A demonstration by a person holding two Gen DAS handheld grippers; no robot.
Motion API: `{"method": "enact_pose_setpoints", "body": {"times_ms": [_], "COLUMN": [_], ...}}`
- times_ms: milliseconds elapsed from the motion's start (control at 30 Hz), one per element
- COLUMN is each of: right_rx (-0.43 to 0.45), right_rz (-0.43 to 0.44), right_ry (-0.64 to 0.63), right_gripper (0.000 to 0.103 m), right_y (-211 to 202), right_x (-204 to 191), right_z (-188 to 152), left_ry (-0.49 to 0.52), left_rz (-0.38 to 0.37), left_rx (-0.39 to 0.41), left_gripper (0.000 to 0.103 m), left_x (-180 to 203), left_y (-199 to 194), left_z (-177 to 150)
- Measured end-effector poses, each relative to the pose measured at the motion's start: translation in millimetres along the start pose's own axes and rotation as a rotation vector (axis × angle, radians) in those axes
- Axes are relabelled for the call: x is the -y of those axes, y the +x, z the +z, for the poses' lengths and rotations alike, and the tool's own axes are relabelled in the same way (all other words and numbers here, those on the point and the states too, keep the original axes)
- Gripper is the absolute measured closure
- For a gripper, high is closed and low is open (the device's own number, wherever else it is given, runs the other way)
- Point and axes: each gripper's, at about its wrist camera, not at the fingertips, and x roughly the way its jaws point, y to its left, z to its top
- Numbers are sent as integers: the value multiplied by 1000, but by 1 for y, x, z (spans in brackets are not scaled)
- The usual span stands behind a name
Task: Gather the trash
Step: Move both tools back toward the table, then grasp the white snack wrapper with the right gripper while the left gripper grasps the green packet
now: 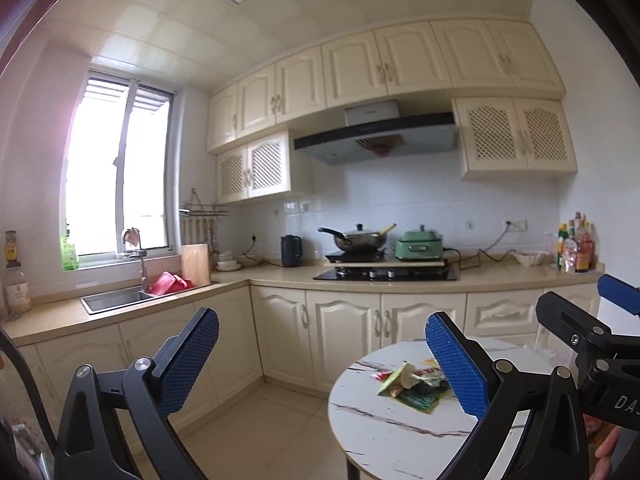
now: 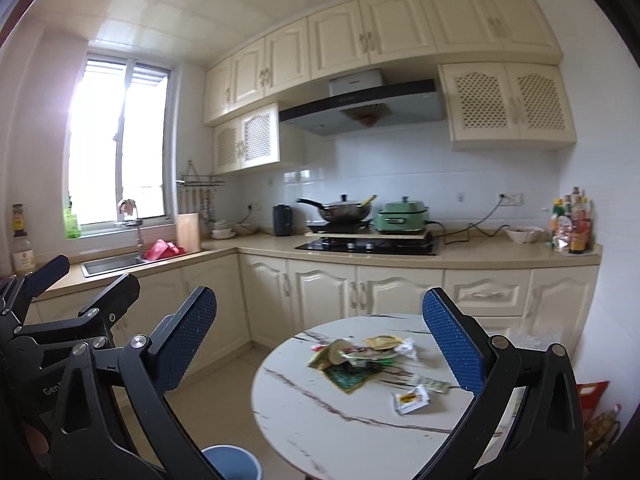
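Right wrist view, wrapper pile (image 2: 360, 356) lying across round table (image 2: 320, 432), both grippers' fingers spread, empty.

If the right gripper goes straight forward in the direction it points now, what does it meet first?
Probably nothing nearby. The right gripper is open and empty and points over the round table, seemingly above the pile of wrappers. Beyond that, the line leads toward the lower cabinets, though depth is unclear.
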Motion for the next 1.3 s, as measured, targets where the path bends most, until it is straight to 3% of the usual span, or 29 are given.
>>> {"method": "enact_pose_setpoints", "body": {"times_ms": [67, 333, 600, 733, 933, 1067, 1300], "right_rx": [-10, -88, -296, -456, -691, -751, -798], "right_rz": [-13, -109, -239, -244, -168, -124, -87], "right_ry": [8, 67, 129, 140, 139, 136, 129], "right_gripper": [0, 0, 0, 0, 0, 0, 0], "right_y": [3, 33, 97, 141, 213, 244, 278], "right_x": [10, 66, 142, 168, 179, 180, 184], "right_z": [-3, -23, -75, -118, -185, -207, -214], "left_ry": [4, 24, 65, 75, 85, 81, 70], "left_rz": [-12, -72, -100, -103, -110, -117, -127], "left_rx": [-15, -151, -344, -421, -515, -569, -601], "left_gripper": [1, 1, 1, 1, 1, 1, 1], "left_x": [1, 25, 55, 65, 72, 75, 78], "left_y": [36, 120, 231, 287, 365, 414, 474], "left_z": [18, 33, 36, 38, 37, 34, 31]}}
